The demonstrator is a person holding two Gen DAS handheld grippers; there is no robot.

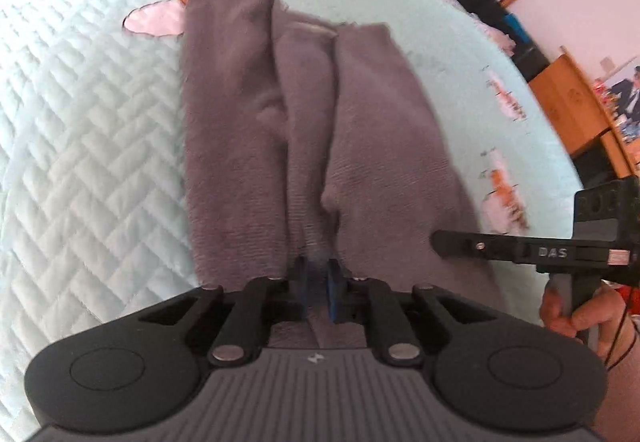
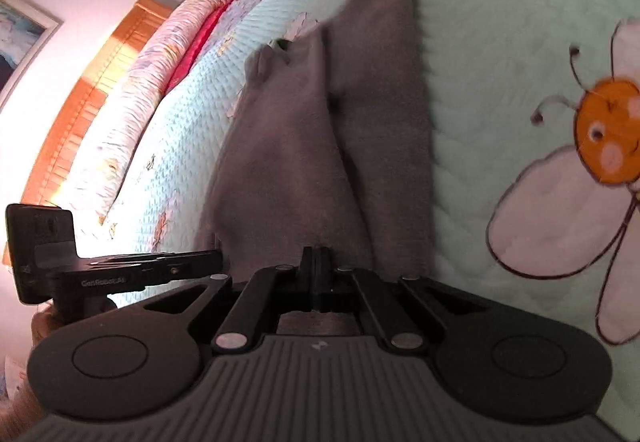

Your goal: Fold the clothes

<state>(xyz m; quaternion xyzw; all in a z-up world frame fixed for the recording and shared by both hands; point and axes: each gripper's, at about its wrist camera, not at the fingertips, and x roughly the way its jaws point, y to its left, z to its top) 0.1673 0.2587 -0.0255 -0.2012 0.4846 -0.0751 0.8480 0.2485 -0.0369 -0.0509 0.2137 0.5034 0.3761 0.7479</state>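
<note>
A grey knit garment lies in long folds on a mint quilted bedspread. My left gripper is shut on the garment's near edge, cloth pinched between its blue pads. The right gripper also shows in the left wrist view, its tip at the garment's right edge. In the right wrist view the garment stretches away from my right gripper, which is shut on its near edge. The left gripper shows at the left of that view, at the garment's edge.
The bedspread carries a bee print right of the garment. A rolled floral quilt and a wooden headboard lie at the bed's far side. Wooden furniture and shelves stand beyond the bed's edge.
</note>
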